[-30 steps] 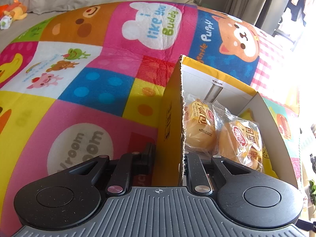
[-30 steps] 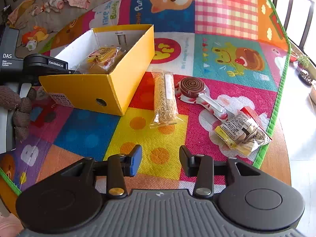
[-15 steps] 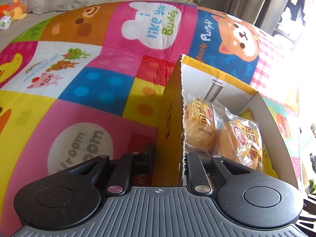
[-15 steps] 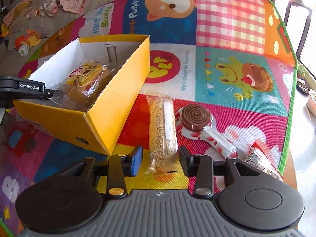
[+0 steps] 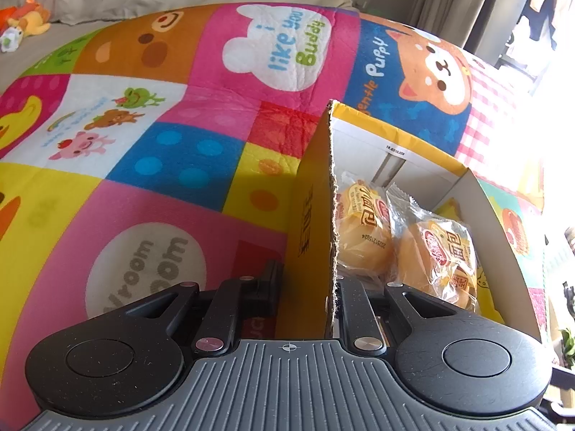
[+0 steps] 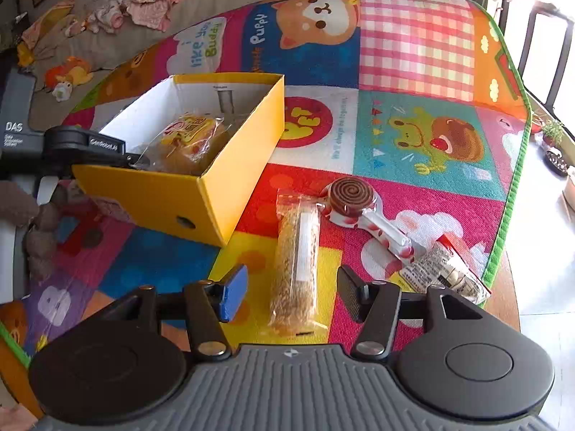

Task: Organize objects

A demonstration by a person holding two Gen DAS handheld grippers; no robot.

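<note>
Right wrist view: the right gripper point(image 6: 287, 292) is just above the seed bar point(image 6: 295, 265), and its jaws are opening. The bar lies between them, and the pads do not press on it.
Seed bar: a long clear pack lying flat on the mat point(image 6: 413, 43), just beside the yellow box point(image 6: 215, 194).
Lollipop: a brown swirl lollipop point(image 6: 354, 199) in its wrapper lies next to the bar, on the side away from the box.
Small packs: a few little snack packs point(image 6: 445, 273) lie near the mat's green edge.
Left wrist view: the left gripper point(image 5: 305, 287) is pinched tight on one wall of the yellow box point(image 5: 312, 215), with one finger outside and one inside.
Box: it sits on the mat with its top open.
Inside the box: two bread rolls point(image 5: 363, 230) in clear bags lie side by side.
Far back: toys and clothes lie on a grey couch point(image 6: 201, 3).
</note>
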